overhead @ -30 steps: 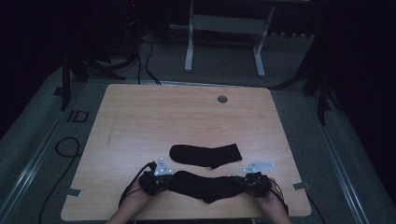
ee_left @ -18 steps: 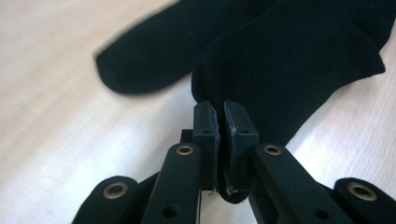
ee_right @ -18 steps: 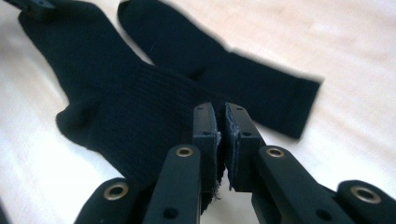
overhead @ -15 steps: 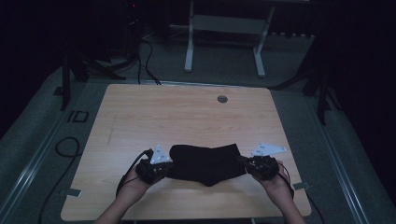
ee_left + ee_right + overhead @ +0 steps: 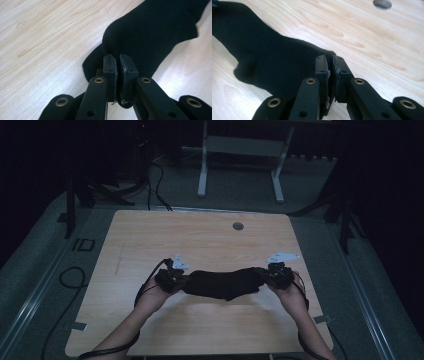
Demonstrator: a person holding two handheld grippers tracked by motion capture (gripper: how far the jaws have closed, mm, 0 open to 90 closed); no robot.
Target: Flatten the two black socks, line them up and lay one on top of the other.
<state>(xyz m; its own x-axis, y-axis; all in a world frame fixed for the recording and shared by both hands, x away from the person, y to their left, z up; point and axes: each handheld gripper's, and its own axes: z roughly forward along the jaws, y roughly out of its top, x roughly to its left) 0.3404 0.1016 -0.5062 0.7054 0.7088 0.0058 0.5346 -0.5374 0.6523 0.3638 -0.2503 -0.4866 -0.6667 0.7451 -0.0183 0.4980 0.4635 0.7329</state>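
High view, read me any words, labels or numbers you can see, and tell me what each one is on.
"ID": pale letters on the grey floor left of the table.
Nothing else reads: the table top, the black sock and both tongs, left and right, show no lettering.

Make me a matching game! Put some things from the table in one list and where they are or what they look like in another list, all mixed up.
Things:
1. black sock
2. left tongs
3. right tongs
4. round hole
5. table

Descriptions:
A. near the table's far edge
B. light wood
C. shut on the sock's right end
D. stretched between both tongs
E. shut on the sock's left end

Pairs: 1-D, 2-E, 3-C, 4-A, 5-B
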